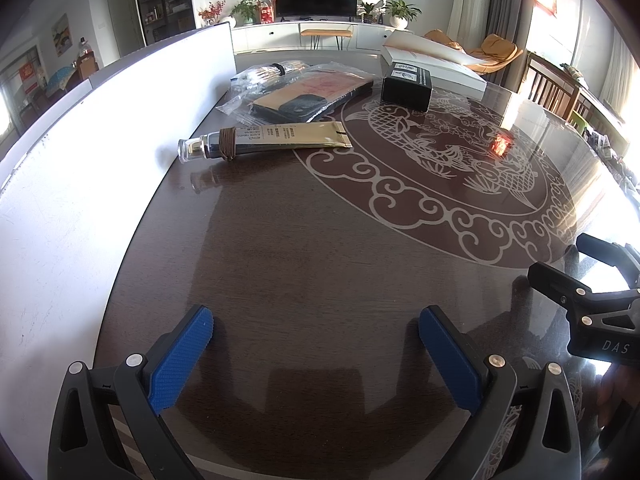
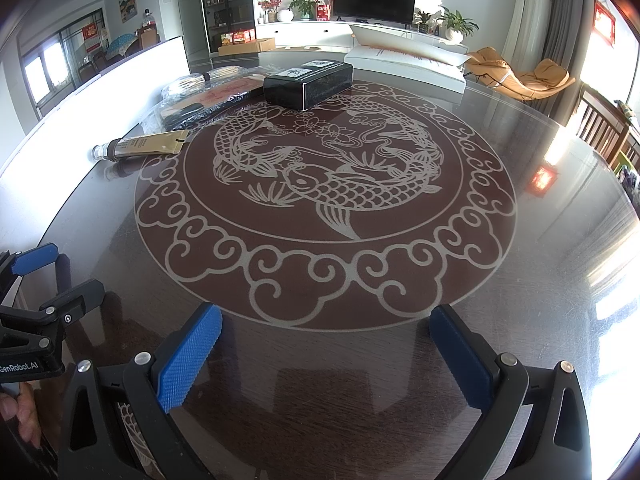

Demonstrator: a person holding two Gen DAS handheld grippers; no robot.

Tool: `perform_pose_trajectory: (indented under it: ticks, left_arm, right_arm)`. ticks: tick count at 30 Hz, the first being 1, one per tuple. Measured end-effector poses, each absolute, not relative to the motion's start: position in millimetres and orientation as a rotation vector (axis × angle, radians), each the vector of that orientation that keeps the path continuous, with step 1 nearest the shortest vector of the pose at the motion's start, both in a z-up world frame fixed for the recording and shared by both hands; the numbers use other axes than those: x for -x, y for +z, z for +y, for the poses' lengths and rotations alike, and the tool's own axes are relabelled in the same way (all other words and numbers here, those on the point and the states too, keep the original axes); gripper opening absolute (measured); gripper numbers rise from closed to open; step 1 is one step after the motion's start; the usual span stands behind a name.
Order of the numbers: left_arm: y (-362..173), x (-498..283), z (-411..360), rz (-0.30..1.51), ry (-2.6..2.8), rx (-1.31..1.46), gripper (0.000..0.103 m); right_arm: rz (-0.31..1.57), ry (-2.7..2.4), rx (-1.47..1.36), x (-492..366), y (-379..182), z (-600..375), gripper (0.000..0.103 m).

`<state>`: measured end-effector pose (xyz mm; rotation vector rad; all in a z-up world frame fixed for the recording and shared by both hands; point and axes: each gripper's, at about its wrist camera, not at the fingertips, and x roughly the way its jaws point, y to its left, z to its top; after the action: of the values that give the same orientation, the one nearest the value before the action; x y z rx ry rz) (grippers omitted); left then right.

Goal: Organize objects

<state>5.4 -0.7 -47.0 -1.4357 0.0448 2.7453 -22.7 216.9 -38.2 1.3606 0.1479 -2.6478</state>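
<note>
A gold and black tube (image 1: 264,141) (image 2: 142,146) with a clear cap and a brown band lies on the dark round table (image 1: 320,280) (image 2: 540,240). Behind it lie plastic-wrapped packets (image 1: 308,92) (image 2: 200,96). A black box (image 1: 406,87) (image 2: 308,82) stands farther back, with a white flat box (image 1: 432,60) (image 2: 404,64) beyond it. My left gripper (image 1: 316,334) hovers open over the near table, nothing between its blue pads. My right gripper (image 2: 326,332) is open too, empty, over the fish pattern's near edge. Each gripper shows at the other view's side.
A tall white board (image 1: 80,168) (image 2: 100,92) stands along the table's left edge. Wooden chairs (image 1: 556,92) (image 2: 604,128) sit at the far right. A TV unit with plants (image 1: 320,8) lines the back wall. A hand (image 2: 16,408) holds the left gripper's handle.
</note>
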Motion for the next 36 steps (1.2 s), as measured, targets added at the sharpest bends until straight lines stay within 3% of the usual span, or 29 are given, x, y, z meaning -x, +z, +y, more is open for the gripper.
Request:
perform_pose_trajectory:
  ticks: [8, 16, 25, 27, 28, 29, 32, 36]
  left_arm:
    - [-46.5, -5.9, -1.3, 0.037, 2.755, 1.432, 0.103]
    - [-46.5, -5.9, -1.7, 0.037, 2.754, 1.432, 0.103]
    - [-46.5, -5.4, -1.3, 0.036, 2.753, 1.433, 0.103]
    - [-46.4, -5.5, -1.1, 0.036, 2.753, 1.433, 0.103]
    - [-46.4, -5.6, -1.1, 0.036, 2.753, 1.433, 0.103]
    - [-46.4, -5.6, -1.1, 0.036, 2.754, 1.433, 0.103]
    - [-46.3, -5.2, -0.8, 0.036, 2.753, 1.433, 0.103]
    - [-46.2, -5.2, -0.7, 0.035, 2.753, 1.433, 0.103]
  right_arm:
    - [0.153, -2.599, -1.383, 39.1, -37.6, 213.6, 0.103]
    - [0.074, -2.657, -1.211, 169.5, 5.5, 184.5, 0.103]
    - [-0.077, -2.644, -1.529, 281.0, -18.4, 158.6, 0.103]
    - [-0.067, -2.617, -1.547, 280.6, -23.4, 155.6, 0.097]
    - [-0.076, -2.599, -1.524, 276.9, -23.1, 154.3, 0.078]
    - [-0.056, -2.606, -1.517, 272.2, -22.4, 153.2, 0.070]
    - [0.052, -2.626, -1.476, 253.8, -20.0, 152.2, 0.061]
    - [0.131, -2.612, -1.431, 218.4, -18.3, 161.6, 0.060]
